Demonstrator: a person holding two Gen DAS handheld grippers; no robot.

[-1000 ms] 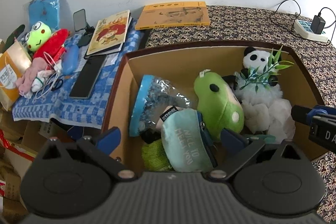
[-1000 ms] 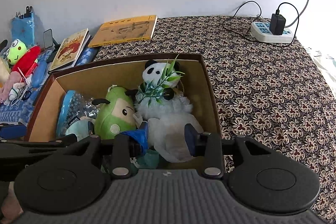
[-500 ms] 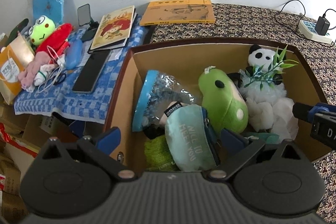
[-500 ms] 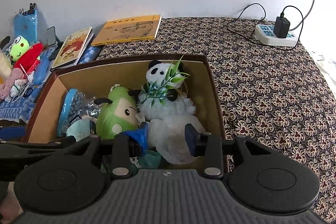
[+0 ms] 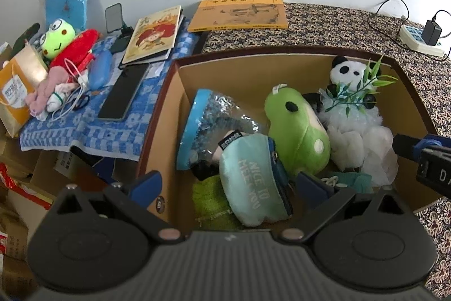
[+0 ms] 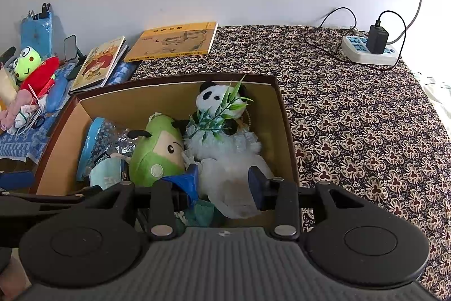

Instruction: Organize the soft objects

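Note:
An open cardboard box (image 5: 174, 92) holds a green plush (image 5: 298, 129), a panda with leaves (image 5: 346, 72), a white fluffy toy (image 5: 360, 143), a teal "NICE TO MEET YOU" pouch (image 5: 251, 177) and a blue-rimmed clear bag (image 5: 208, 123). My left gripper (image 5: 229, 185) stands wide open above the pouch without touching it. My right gripper (image 6: 223, 181) hovers over the box's near right part (image 6: 284, 131). Its jaws are opening, with the white fluffy toy (image 6: 228, 177) between them and not pressed. A frog plush (image 5: 57, 38) and a red plush (image 5: 76, 50) lie outside on the left.
Left of the box, a blue checked cloth (image 5: 56, 137) carries books (image 5: 153, 35), a phone (image 5: 122, 96), cables and pink fabric. A yellow book (image 6: 172, 43) lies behind the box. A power strip with a charger (image 6: 372, 47) sits far right on the patterned cloth (image 6: 366, 131).

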